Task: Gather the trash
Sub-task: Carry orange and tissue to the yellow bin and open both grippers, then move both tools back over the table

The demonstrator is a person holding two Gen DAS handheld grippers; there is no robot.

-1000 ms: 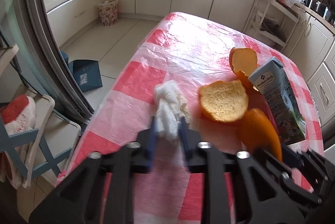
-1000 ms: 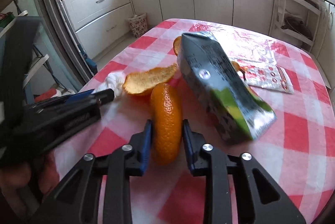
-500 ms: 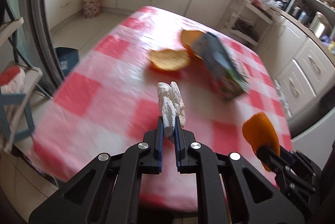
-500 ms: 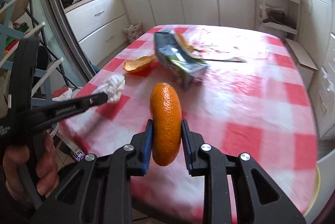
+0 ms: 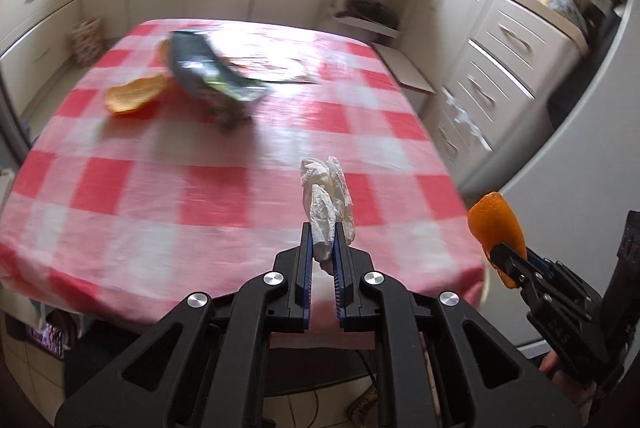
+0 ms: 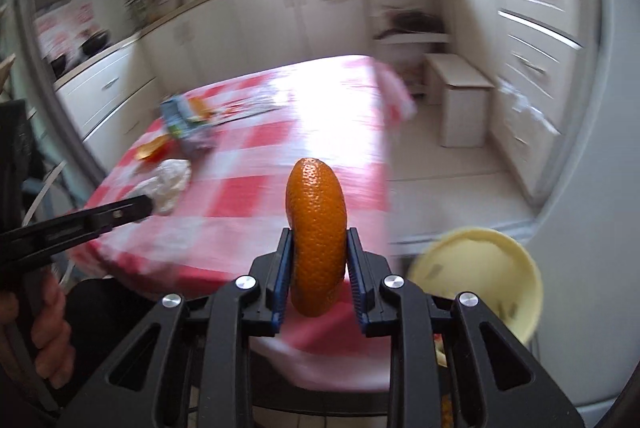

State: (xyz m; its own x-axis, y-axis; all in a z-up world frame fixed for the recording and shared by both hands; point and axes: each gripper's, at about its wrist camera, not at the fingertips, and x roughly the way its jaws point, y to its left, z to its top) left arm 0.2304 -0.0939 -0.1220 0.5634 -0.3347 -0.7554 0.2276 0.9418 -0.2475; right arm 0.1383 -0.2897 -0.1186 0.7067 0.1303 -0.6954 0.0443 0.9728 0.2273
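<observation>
While the left gripper hangs past the near edge of the red-and-white checked tablecloth, its blue-padded jaws are clenched on a crumpled white paper tissue that sticks up between them. Bare cloth lies ahead of it, with open floor to the right before the white drawer cabinets. A second ago the tissue lay on the cloth beside the peel; now it is off the table. Far back, a curled orange peel piece and a dark drink carton lie smeared by blur. At right, the right gripper is partly cut off.

From the right wrist, that gripper is grasping a long orange peel strip upright, over the table's near corner. It sat among the litter before; now a pale yellow round bin shows low right, its bottom hidden behind the gripper frame. A hand at left holds the other tool.
</observation>
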